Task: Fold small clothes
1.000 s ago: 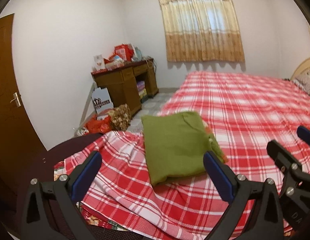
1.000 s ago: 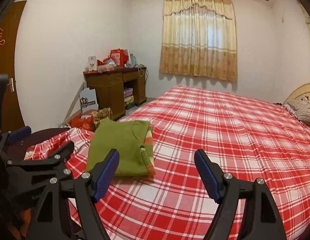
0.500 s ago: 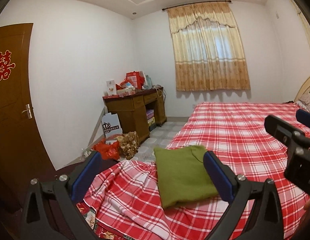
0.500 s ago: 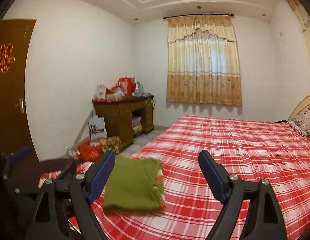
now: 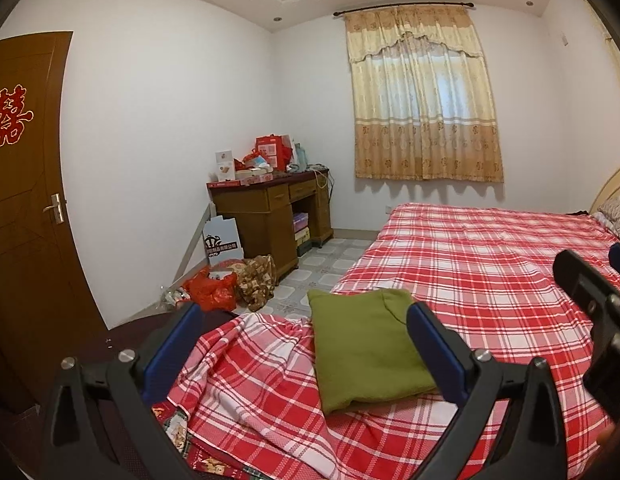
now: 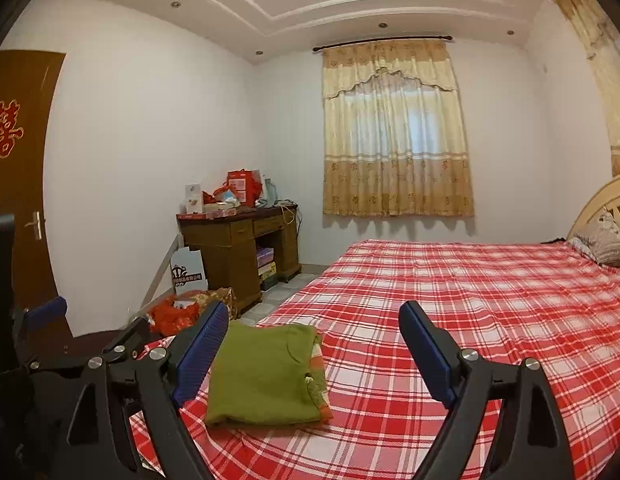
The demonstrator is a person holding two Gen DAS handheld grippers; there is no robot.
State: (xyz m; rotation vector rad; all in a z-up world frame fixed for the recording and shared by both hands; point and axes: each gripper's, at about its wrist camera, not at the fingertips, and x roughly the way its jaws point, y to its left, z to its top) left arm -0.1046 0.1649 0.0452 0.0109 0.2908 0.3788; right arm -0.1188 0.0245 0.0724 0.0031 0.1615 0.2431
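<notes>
A green garment [image 5: 365, 348] lies folded into a neat rectangle near the foot corner of the bed, on the red plaid sheet [image 5: 489, 264]. It also shows in the right wrist view [image 6: 266, 372], with an orange patterned edge on its right side. My left gripper [image 5: 306, 340] is open and empty, held above and in front of the garment. My right gripper [image 6: 313, 344] is open and empty, also held back from it. The right gripper's body shows at the right edge of the left wrist view [image 5: 593, 312].
A wooden desk [image 5: 270, 216] with boxes and red bags stands at the far wall. Bags [image 5: 230, 284] lie on the tiled floor beside it. A brown door [image 5: 26, 208] is at the left. A pillow [image 6: 601, 236] and headboard are at the right.
Both grippers have lifted and tilted up away from the folded garment, so more of the room and ceiling shows. The garment has stayed in place.
</notes>
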